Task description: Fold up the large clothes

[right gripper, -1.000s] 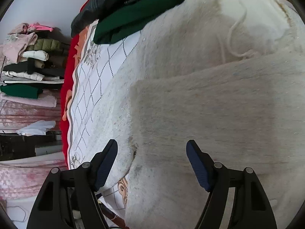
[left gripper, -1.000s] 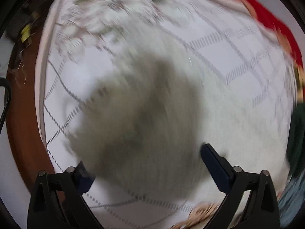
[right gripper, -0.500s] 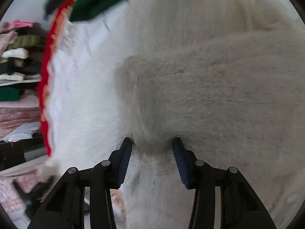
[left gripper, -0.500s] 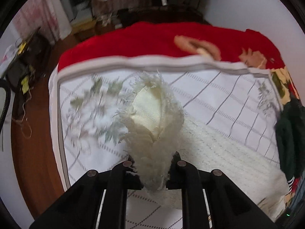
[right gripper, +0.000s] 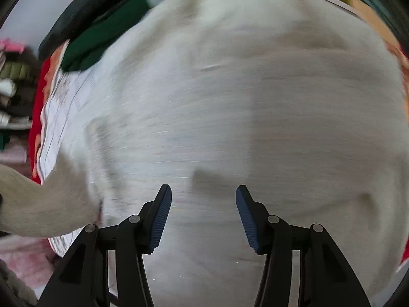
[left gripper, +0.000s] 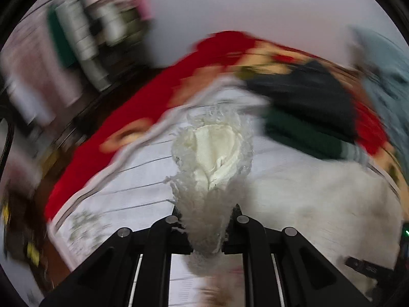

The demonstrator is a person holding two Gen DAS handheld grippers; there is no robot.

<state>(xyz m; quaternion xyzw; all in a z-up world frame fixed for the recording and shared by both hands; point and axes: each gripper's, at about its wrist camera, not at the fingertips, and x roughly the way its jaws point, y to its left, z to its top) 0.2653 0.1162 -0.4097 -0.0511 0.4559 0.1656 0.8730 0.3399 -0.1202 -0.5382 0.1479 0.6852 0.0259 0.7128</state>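
Fuzz filled most of what I saw: the fluffy cream-white sweater lay spread over the white bedsheet with thin grid lines. My left gripper was pressed together on a bunched end of that sweater, which stood up between my fingers and showed its smooth pale lining, blocking the middle of the left view. My right gripper hovered over the broad flat part of the garment with its blue-padded fingers spread apart and nothing between them. Both views were smeared, so fine detail was hard to make out.

Beyond the sheet ran a red blanket with orange and yellow patterns. Against it, past the sweater, sat a dark green garment with a black garment lying on it, touching the sweater's far edge in the right view. Off to the left stood a stack of folded clothes by a pale wall.
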